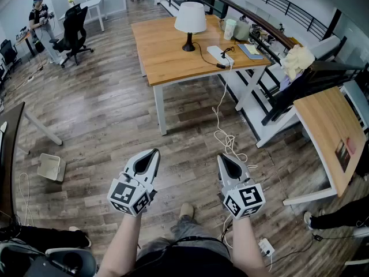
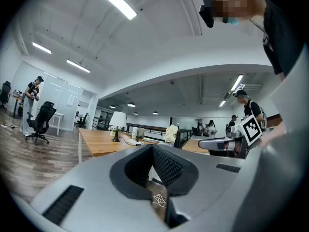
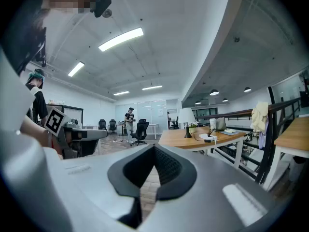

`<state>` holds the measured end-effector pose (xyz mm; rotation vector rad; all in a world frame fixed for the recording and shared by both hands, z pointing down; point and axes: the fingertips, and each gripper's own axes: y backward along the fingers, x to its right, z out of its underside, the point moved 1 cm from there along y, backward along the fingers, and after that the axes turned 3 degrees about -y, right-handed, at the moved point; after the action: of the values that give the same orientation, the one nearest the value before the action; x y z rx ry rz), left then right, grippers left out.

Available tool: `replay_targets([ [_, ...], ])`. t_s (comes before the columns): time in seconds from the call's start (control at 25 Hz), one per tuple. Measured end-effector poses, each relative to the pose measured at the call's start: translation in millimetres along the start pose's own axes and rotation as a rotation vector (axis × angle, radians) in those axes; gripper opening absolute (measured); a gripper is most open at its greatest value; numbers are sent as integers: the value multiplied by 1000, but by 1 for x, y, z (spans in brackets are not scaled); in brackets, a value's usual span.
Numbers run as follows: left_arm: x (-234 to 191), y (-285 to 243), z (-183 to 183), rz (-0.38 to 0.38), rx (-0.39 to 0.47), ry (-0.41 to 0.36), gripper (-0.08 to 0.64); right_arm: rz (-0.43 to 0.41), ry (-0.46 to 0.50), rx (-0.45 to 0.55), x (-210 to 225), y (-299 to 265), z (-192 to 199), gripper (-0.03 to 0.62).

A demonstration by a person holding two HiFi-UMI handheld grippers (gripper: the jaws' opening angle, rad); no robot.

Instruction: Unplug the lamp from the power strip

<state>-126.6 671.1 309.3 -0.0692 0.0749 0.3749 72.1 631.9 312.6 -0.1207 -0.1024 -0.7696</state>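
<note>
Tongs both clenched on nothing: left gripper (image 1: pixel 151 154) and right gripper (image 1: pixel 222 158) held level and side by side over the wooden floor (image 1: pixel 104 108), tips aimed toward the wooden table (image 1: pixel 161 56) and well apart from it. Probably a carrying pose for the approach, jaws closed for want of anything within reach to grip. Task's thing far off: lamp (image 1: pixel 190 17) upright toward the table's far side, black cord (image 1: pixel 203 55) trailing from its base toward the white power strip (image 1: pixel 219 53) just beside it. Strip set near the table's right edge, likely for an easy drop of its white cable (image 1: pixel 217 115) over the side to the floor. Unplugging not yet begun, by the look of it. Hard to make out: the lamp's own plug on the strip, too small in the head view and smaller again in both gripper views. Cut off: the white cable's far end, lost near the right gripper. Clutter beyond the strip too small to name with confidence.
</note>
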Motion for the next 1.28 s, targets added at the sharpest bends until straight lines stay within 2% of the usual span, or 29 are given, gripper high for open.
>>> replay_targets([
  [0.2, -9, -57, -4, -2, 5, -13, -3, -30, 26, 3, 37, -35, -11, 6],
  [0.4, -7, -97, -3, 14, 4, -24, -3, -25, 34, 3, 70, -49, -15, 6],
  [0.64, -13, -124, -3, -2, 9, -29, -3, 2, 21, 8, 105, -56, -17, 6],
  [0.92, -19, -147, -2, -14, 19, -14, -3, 12, -8, 23, 123, -63, -17, 6],
  [1.12, -26, -177, -1, 10, 28, -12, -3, 23, 10, 35, 135, -84, -24, 6],
  [1.28, -36, -215, -6, 63, 43, -18, -3, 57, 26, 39, 155, -108, -30, 8],
])
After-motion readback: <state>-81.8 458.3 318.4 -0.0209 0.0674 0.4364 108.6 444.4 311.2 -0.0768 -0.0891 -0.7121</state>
